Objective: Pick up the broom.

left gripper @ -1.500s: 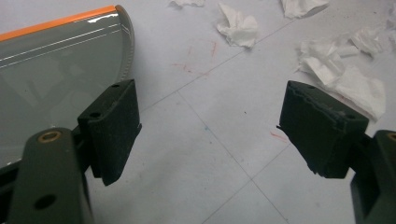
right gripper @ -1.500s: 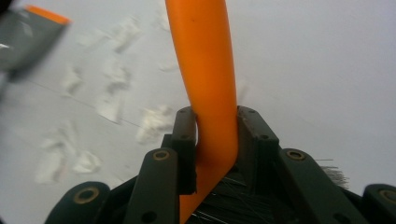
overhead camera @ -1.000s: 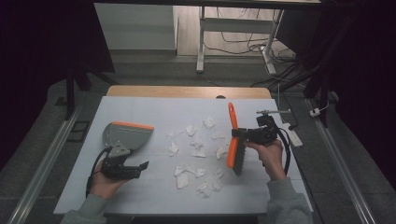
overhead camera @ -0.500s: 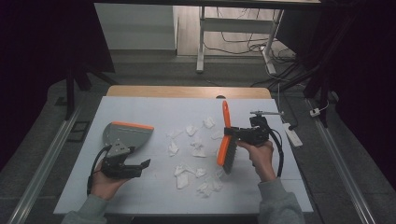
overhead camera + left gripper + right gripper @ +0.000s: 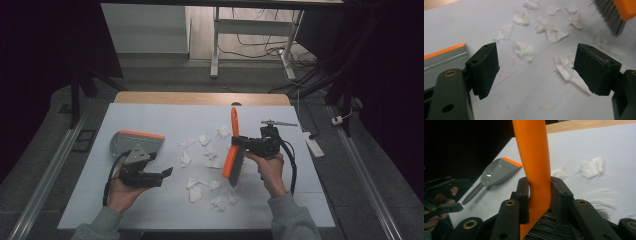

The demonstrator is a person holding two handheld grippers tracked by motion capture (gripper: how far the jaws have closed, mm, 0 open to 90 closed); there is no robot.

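High view: dustpan [image 5: 136, 142] empty (left fingers [image 5: 484, 68] wide), right fingers [image 5: 560, 197] clamping brush [image 5: 234, 150].

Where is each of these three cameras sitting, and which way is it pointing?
High view: above the person's side, looking forward and down on the table; both forearms and the left gripper and right gripper show.
Left gripper view: rides the left gripper, looking past its open jaws at the paper scraps.
Right gripper view: rides the right gripper, whose jaws clamp the orange brush; the dustpan lies beyond.
All three views share brush, scraps and dustpan.
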